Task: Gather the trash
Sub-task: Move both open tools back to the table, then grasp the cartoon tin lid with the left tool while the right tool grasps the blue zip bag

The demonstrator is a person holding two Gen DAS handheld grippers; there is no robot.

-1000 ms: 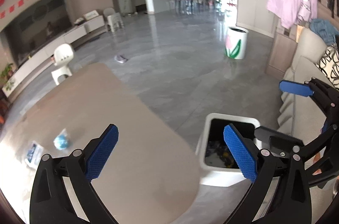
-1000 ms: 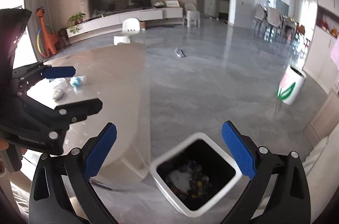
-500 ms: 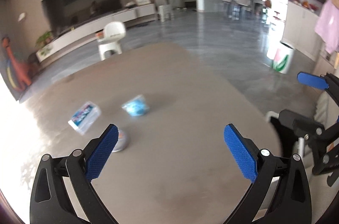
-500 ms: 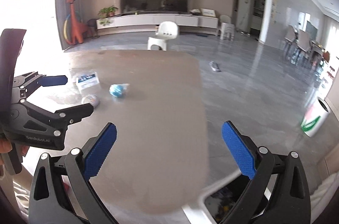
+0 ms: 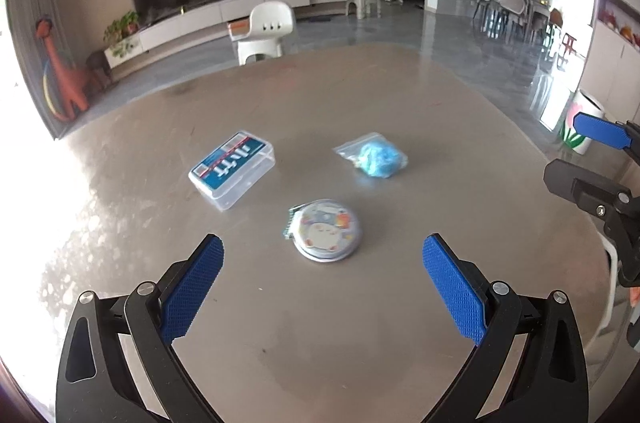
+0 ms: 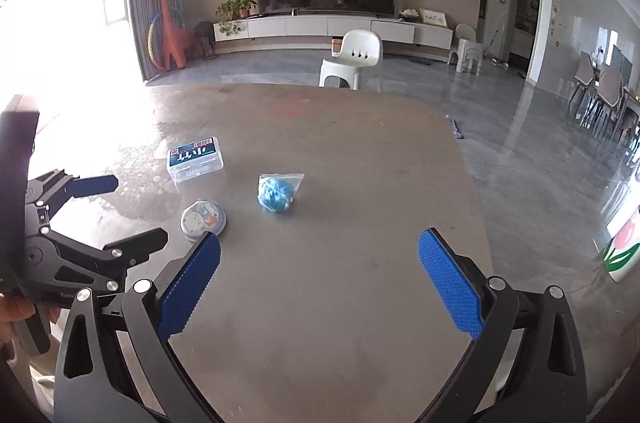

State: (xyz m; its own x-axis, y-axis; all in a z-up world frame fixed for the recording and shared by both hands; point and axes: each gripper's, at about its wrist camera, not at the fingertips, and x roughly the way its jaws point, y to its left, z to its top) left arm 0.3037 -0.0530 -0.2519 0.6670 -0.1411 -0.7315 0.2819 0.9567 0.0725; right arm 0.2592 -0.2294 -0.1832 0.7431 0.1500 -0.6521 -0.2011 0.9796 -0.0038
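Both tools, left tool (image 5: pixel 322 285) and right tool (image 6: pixel 319 281), spread wide, nothing held; round tin (image 5: pixel 326 234) on table (image 5: pixel 460 127) ahead of left tool, probably light, rigid, slippery: grip across rim.

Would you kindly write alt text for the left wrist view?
The open left gripper hovers over a grey table, facing a round tin, with a clear plastic box beyond it to the left and a bag of blue material to the right. The right gripper shows at the right edge.
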